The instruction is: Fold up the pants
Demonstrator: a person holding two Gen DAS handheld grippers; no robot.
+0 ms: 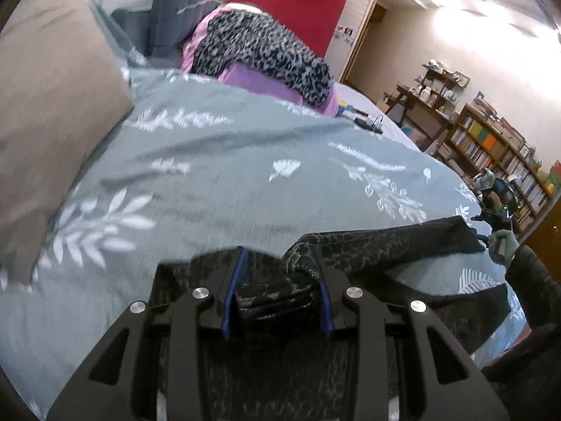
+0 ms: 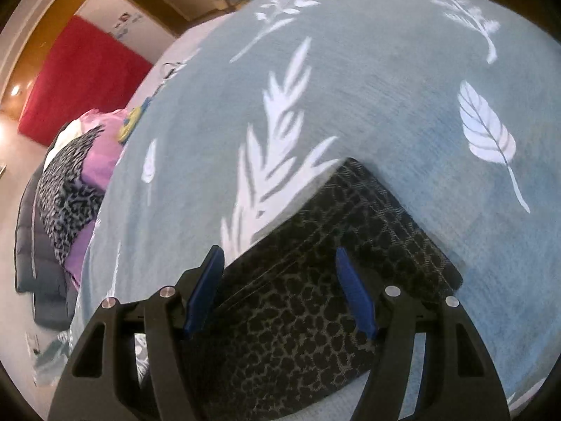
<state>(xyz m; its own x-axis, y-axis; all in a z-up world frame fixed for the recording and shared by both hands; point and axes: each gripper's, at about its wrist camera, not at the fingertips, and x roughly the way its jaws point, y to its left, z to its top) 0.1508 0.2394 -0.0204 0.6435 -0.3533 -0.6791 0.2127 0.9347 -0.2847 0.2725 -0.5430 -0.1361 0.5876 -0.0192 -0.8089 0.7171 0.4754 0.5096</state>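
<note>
Dark leopard-print pants lie on a grey-green bedspread with white leaves. My left gripper is open, with a bunched fold of the pants between its blue pads but not pinched. My right gripper is open above the flat end of the pants, whose corner points away from me. The right gripper and the gloved hand holding it also show at the far end of the pants in the left wrist view.
A tan pillow lies at the left. A heap of purple and leopard-print clothes and a dark grey cushion sit at the far end of the bed. Bookshelves stand past the bed's right edge.
</note>
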